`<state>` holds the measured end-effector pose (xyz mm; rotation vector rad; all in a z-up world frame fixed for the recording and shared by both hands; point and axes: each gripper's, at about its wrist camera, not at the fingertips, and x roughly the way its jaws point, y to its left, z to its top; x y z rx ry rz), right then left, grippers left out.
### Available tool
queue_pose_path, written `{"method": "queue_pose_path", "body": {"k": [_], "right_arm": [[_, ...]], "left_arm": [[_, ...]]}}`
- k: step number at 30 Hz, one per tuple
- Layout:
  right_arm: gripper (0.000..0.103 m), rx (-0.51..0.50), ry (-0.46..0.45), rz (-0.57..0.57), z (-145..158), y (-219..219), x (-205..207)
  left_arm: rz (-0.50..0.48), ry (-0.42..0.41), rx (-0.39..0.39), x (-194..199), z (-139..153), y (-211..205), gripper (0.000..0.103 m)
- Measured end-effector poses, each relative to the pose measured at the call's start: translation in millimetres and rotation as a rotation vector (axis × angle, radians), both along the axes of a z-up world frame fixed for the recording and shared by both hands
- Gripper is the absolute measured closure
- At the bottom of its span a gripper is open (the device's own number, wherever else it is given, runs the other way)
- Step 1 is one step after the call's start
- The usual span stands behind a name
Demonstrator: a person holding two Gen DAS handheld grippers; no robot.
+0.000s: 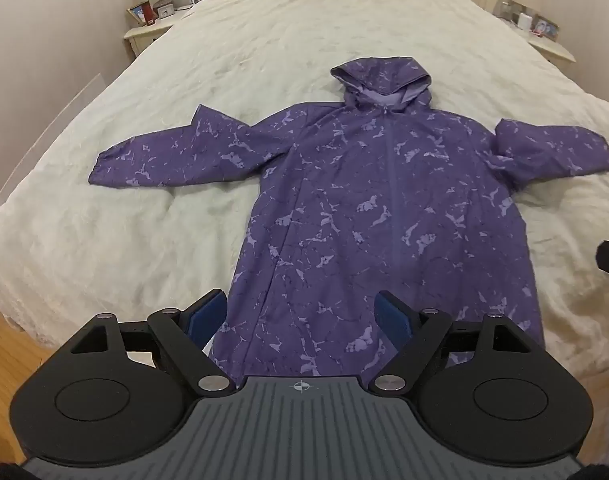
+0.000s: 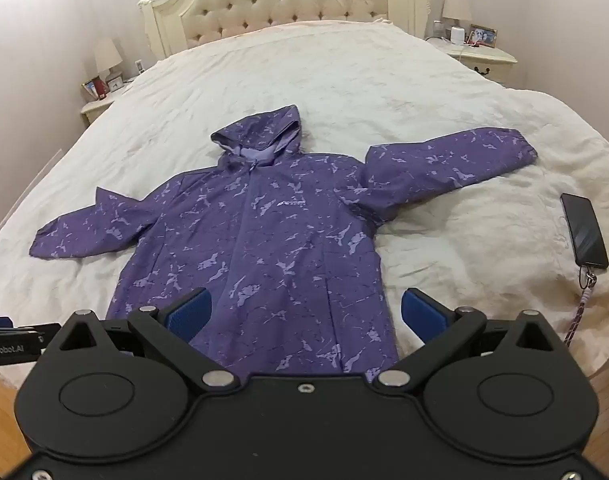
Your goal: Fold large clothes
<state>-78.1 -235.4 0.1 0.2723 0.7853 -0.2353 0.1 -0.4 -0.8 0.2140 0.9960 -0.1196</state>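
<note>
A purple hooded jacket [image 1: 368, 216] with a pale marbled print lies flat, front up and zipped, on a cream bedspread [image 1: 104, 232]. Both sleeves are spread out sideways and the hood points to the headboard. It also shows in the right wrist view [image 2: 264, 240]. My left gripper [image 1: 304, 312] is open and empty, held above the jacket's lower left hem. My right gripper [image 2: 304, 312] is open and empty, held above the lower right hem. Its blue pads [image 2: 422, 314] straddle the hem's right side.
A black phone [image 2: 584, 230] with a wrist strap lies on the bedspread [image 2: 444, 92] at the right. A tufted headboard [image 2: 280, 4] stands at the far end. Nightstands with lamps flank the bed [image 2: 478, 54] [image 1: 148, 32]. Wood floor [image 1: 8, 356] shows at the near left.
</note>
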Motion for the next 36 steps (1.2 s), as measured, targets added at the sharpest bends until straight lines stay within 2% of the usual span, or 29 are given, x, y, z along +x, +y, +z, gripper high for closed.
{"method": "queue_pose_path", "body": {"k": [6, 8, 13, 20, 36], "right_arm": [[0.002, 0.001, 0.015, 0.0, 0.8, 6.1, -2.1], [0.002, -0.001, 0.043, 0.01, 0.8, 8.8, 4.0], [0.002, 0.042, 0.058, 0.008, -0.8, 6.7, 1.4], [0.002, 0.045, 0.081, 0.01, -4.2, 9.2, -0.2], [0.002, 0.046, 0.084, 0.015, -5.1, 9.1, 0.1]], "left_arm": [[-0.011, -0.007, -0.014, -10.2, 0.6, -4.6, 0.023], [-0.005, 0.005, -0.024, -11.2, -0.1, -8.0, 0.023], [0.005, 0.042, -0.035, -12.0, 2.9, -5.5, 0.023], [0.016, 0.057, -0.053, -13.3, 1.9, -4.2, 0.023], [0.018, 0.088, -0.06, -14.3, -4.3, -9.9, 0.023]]}}
